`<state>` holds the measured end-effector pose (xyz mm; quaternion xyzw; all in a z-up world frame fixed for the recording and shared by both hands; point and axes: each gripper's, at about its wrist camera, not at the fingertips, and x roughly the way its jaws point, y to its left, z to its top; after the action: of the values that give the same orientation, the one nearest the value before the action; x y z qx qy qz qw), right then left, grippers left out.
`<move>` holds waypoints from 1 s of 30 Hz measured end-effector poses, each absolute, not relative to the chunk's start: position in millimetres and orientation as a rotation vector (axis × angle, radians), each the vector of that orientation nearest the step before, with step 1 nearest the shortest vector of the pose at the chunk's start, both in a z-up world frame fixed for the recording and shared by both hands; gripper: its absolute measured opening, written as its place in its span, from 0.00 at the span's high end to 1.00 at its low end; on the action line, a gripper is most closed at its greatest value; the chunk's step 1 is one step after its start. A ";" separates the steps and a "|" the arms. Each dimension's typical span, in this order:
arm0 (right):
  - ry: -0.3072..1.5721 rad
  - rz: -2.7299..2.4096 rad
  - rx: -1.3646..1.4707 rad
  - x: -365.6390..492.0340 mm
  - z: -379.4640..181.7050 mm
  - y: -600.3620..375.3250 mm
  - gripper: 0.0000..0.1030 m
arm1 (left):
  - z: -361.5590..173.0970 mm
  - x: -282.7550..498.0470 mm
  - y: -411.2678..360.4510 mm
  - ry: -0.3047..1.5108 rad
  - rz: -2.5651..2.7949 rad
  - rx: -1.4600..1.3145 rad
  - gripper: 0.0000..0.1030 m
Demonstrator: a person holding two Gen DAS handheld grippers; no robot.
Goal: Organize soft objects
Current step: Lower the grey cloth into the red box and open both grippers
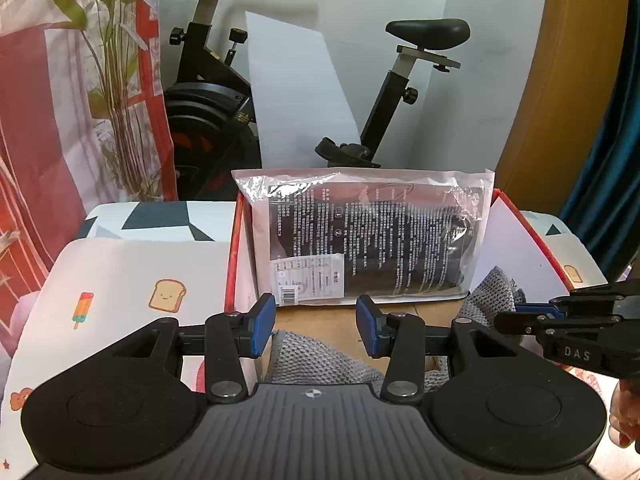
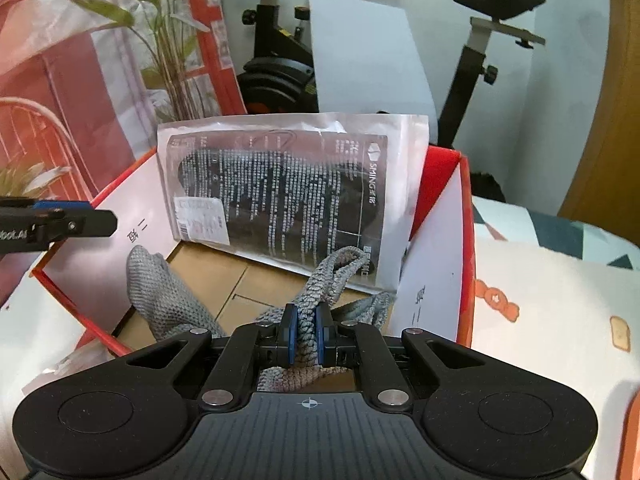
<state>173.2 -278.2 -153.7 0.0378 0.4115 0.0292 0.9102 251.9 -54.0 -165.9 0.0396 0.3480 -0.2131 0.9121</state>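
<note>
An exercise bike (image 1: 224, 92) stands behind the red-rimmed cardboard box (image 2: 464, 240); a plastic-wrapped package (image 2: 288, 196) leans against its far wall, grey knit cloth (image 2: 168, 300) on its floor – right gripper (image 2: 307, 334) pinching a fold, left gripper (image 1: 316, 326) spread wide, holding nothing

**A lived-in room at home**

An exercise bike (image 1: 280, 92) stands at the far wall, its saddle (image 1: 428, 34) to the right. On the far left a green plant (image 1: 112, 80) rises in front of a red-and-white patterned cloth (image 1: 36, 128). Near the cameras lies a bedsheet (image 1: 132, 280) printed with cartoon toast and ice lollies, with a red box (image 2: 466, 240) set on it. A wooden panel (image 1: 560, 100), perhaps a door or wardrobe, closes the far right.
</note>
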 end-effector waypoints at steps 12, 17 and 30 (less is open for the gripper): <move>0.786 -0.029 0.051 161.5 -134.1 -283.5 0.75 | -153.6 232.3 -46.6 0.671 -0.422 0.094 0.55; 0.717 -0.031 0.034 147.1 -115.5 -282.2 0.70 | -147.8 221.0 -42.5 0.647 -0.415 0.098 0.55; 0.632 0.013 0.012 90.1 -95.0 -254.6 0.62 | -139.6 171.2 -7.4 0.604 -0.390 0.058 0.55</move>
<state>90.1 -254.6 -95.0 0.0060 0.3108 0.0062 0.9504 171.2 -7.4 -139.6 0.0283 0.2954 -0.1907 0.9357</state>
